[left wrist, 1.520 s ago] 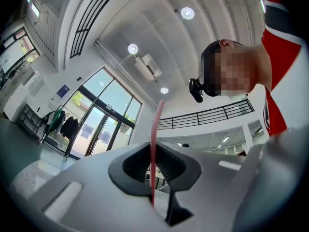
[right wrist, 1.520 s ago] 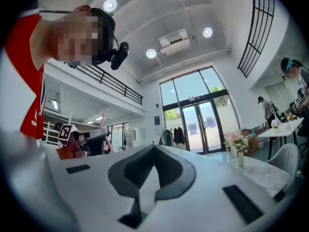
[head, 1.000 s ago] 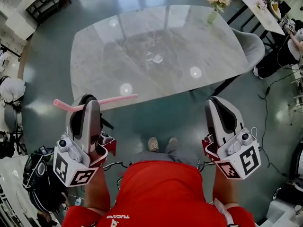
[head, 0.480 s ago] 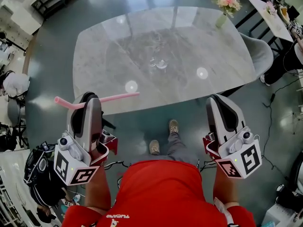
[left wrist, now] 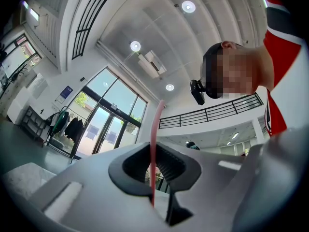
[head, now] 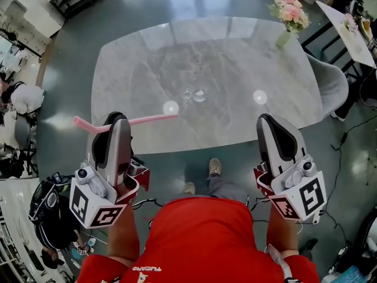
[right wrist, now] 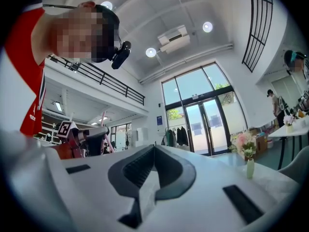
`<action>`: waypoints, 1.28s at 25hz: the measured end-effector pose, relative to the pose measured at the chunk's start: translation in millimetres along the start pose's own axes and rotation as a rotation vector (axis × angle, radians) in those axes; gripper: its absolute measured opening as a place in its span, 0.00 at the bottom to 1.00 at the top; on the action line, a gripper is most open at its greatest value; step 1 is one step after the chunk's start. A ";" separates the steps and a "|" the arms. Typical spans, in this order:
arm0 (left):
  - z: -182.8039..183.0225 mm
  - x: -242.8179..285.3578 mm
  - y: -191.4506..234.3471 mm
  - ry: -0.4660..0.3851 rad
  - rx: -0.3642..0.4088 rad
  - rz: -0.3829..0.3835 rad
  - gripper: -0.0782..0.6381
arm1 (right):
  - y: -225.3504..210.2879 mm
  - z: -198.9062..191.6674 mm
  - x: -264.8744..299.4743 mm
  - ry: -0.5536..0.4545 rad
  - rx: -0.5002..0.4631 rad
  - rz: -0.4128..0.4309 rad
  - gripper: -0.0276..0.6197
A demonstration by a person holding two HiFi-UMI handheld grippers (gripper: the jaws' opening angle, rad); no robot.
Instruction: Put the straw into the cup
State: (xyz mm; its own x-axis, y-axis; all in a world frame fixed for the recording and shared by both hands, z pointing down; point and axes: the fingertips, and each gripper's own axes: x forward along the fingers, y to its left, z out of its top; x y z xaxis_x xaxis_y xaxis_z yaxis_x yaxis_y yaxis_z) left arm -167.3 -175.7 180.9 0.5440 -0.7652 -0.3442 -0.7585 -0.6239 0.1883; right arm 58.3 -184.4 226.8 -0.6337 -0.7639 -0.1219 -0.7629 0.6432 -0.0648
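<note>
My left gripper [head: 116, 121] is shut on a pink straw [head: 147, 119] that lies crosswise through the jaws, sticking out on both sides, just short of the table's near edge. In the left gripper view the straw [left wrist: 154, 149] runs as a thin pink line up between the closed jaws [left wrist: 153, 170]. A clear glass cup [head: 199, 95] stands near the middle of the marble table [head: 247, 63], far ahead of both grippers. My right gripper [head: 272, 122] is shut and holds nothing; its jaws [right wrist: 153, 170] point upward at the room.
A second small glass item [head: 187, 93] sits beside the cup. A vase of pink flowers [head: 288, 16] stands at the table's far right corner, with a grey chair [head: 333, 84] beyond. A person's feet [head: 214, 166] are under the near table edge.
The table has drawn closer and lower in the head view as the person steps toward it. Both grippers keep their pose; the straw stays held.
</note>
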 end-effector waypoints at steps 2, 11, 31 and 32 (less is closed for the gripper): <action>-4.2 9.8 1.9 0.004 0.007 0.014 0.16 | -10.6 -2.2 9.0 0.001 0.001 0.018 0.05; -26.2 48.4 9.2 0.033 0.027 0.066 0.16 | -44.2 -21.4 42.6 0.048 -0.049 0.080 0.05; -94.4 101.1 42.9 0.144 -0.001 0.101 0.16 | -84.6 -43.6 78.4 0.108 -0.058 0.107 0.05; -101.0 102.2 47.6 0.158 -0.008 0.101 0.16 | -84.7 -45.1 80.0 0.113 -0.057 0.101 0.05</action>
State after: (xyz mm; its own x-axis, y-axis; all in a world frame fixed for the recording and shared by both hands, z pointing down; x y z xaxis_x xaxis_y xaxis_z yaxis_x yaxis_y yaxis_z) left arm -111.5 -299.6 247.6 0.5150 -0.8392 -0.1749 -0.8098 -0.5432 0.2219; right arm 66.4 -302.3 267.3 -0.7157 -0.6983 -0.0126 -0.6984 0.7158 -0.0009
